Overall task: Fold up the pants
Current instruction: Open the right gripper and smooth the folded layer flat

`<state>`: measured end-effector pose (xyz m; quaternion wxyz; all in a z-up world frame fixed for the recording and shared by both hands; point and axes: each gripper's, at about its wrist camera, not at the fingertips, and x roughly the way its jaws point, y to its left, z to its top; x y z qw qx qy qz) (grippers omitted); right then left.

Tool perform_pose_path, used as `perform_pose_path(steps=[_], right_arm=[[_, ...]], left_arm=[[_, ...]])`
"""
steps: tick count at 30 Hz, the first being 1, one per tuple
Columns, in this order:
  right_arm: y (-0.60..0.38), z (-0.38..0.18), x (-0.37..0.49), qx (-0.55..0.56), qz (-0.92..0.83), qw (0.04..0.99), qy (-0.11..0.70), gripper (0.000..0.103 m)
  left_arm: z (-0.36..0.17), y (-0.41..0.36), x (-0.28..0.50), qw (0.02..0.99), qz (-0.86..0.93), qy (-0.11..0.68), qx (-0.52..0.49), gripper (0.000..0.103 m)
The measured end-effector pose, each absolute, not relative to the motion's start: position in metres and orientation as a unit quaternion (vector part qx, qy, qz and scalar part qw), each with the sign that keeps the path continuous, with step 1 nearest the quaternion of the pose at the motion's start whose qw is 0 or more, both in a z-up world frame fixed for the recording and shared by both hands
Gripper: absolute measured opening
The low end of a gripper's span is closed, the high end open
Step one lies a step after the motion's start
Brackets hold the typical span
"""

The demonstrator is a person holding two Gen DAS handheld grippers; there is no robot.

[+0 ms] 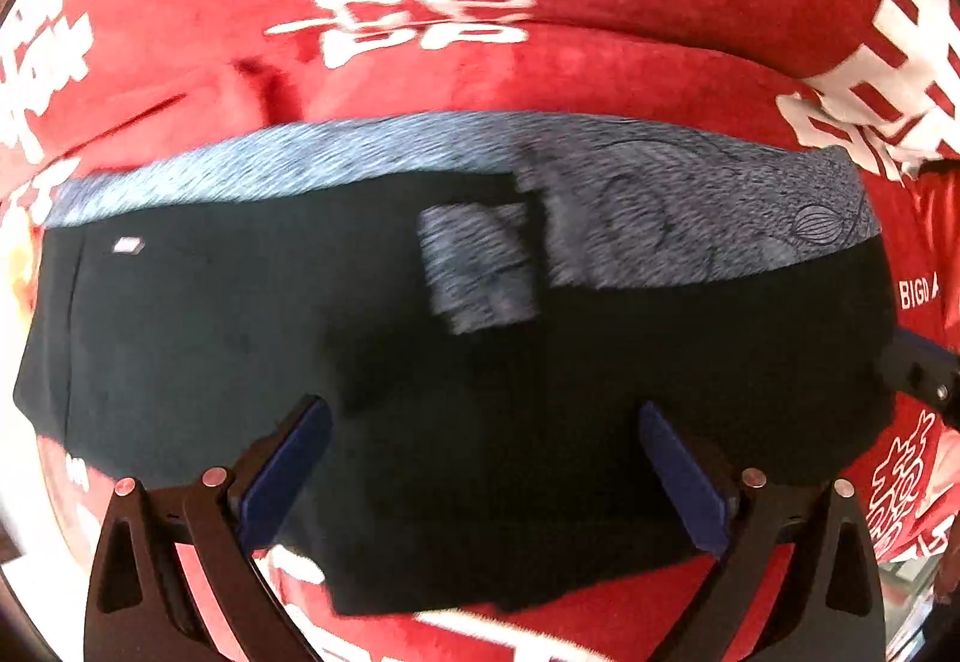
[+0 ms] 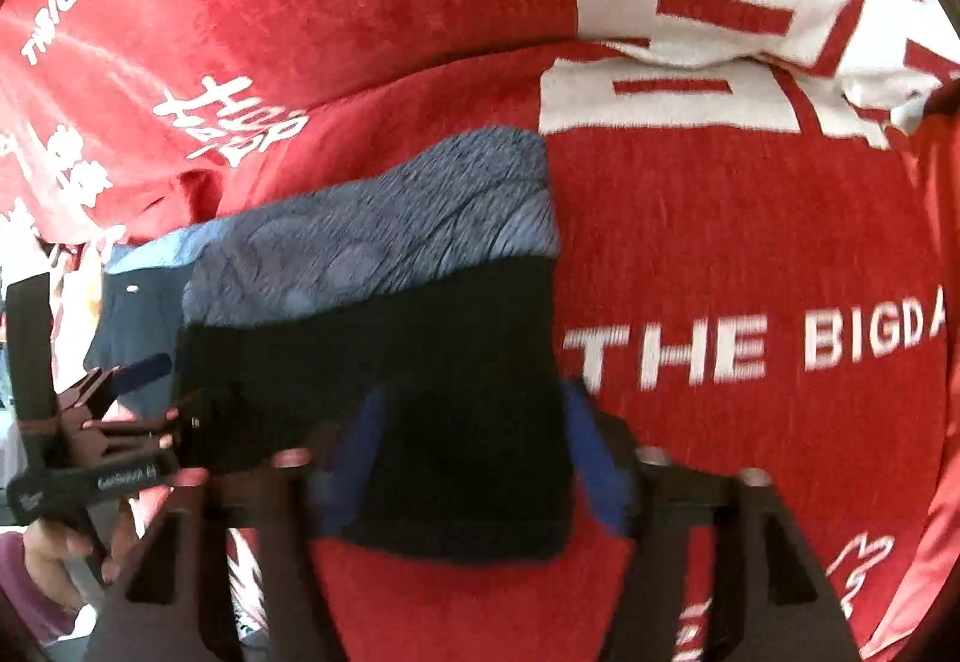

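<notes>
Black pants (image 1: 240, 338) with a grey band (blurry here) lie folded on the red cloth (image 1: 660, 2). Above them, the left gripper (image 1: 480, 458) has its claw spread wide. The right gripper (image 2: 474, 458) has its claw wide too, around the pants' edge.

Pants (image 1: 420, 362) lie flat on the blanket (image 1: 660, 2), waistband (image 1: 300, 164) along their far edge. Left gripper (image 1: 480, 458) sits over the pants' near edge, fingers (image 1: 288, 476) apart. Right gripper (image 2: 474, 458) straddles the pants' right end, left gripper (image 2: 114, 380) off to its left.
</notes>
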<state>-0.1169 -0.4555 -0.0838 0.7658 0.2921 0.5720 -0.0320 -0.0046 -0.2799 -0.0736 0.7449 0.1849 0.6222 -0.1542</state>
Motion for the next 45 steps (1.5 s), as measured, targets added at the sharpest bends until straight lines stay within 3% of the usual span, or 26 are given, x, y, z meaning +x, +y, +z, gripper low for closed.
perform_pose_path(steps=[14,27,45], right_arm=[[-0.430,-0.052,-0.148,0.233,-0.029,0.791,0.565,0.084],[-0.392,-0.047,-0.140,0.209,-0.007,0.796,0.569,0.084],[-0.258,-0.049,-0.084,0.221,-0.003,0.758,0.613,0.084]], left_arm=[[-0.052,-0.208,0.003,0.769,-0.055,0.626,0.116,0.102],[-0.066,-0.187,0.001,0.758,-0.068,0.637,0.124,0.102],[-0.047,-0.081,0.032,0.751,-0.100,0.641,0.126,0.102]])
